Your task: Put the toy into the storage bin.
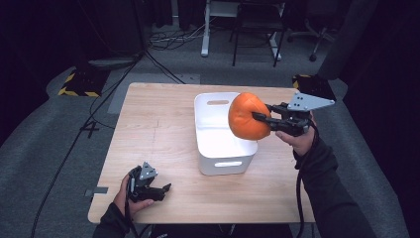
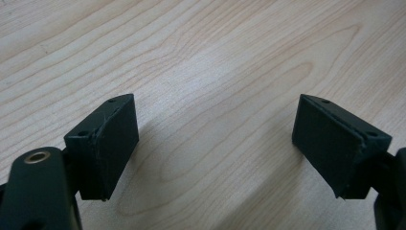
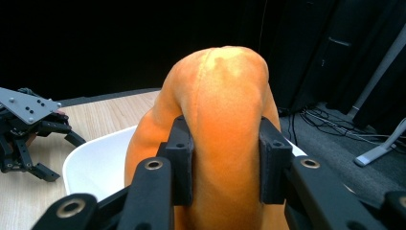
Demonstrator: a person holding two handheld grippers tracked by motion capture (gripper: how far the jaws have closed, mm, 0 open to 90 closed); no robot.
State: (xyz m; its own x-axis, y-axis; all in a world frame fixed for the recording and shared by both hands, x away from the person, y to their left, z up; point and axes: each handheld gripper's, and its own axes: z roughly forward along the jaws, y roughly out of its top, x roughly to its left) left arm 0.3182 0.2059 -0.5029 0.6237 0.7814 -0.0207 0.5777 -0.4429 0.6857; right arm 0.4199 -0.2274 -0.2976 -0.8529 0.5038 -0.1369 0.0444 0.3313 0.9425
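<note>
Pumpkin (image 1: 247, 117), a soft, light plush, dents under the right gripper's (image 1: 261, 118) clamped jaws over the bin (image 1: 220, 148); left gripper (image 1: 166, 189) rests open.

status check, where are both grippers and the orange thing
Right gripper clamped on soft orange ball, above white plastic bin. Left gripper open, low over wooden table. Nothing in the way.

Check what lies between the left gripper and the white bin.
Nothing: the high view shows bare table between the left gripper and white bin.
</note>
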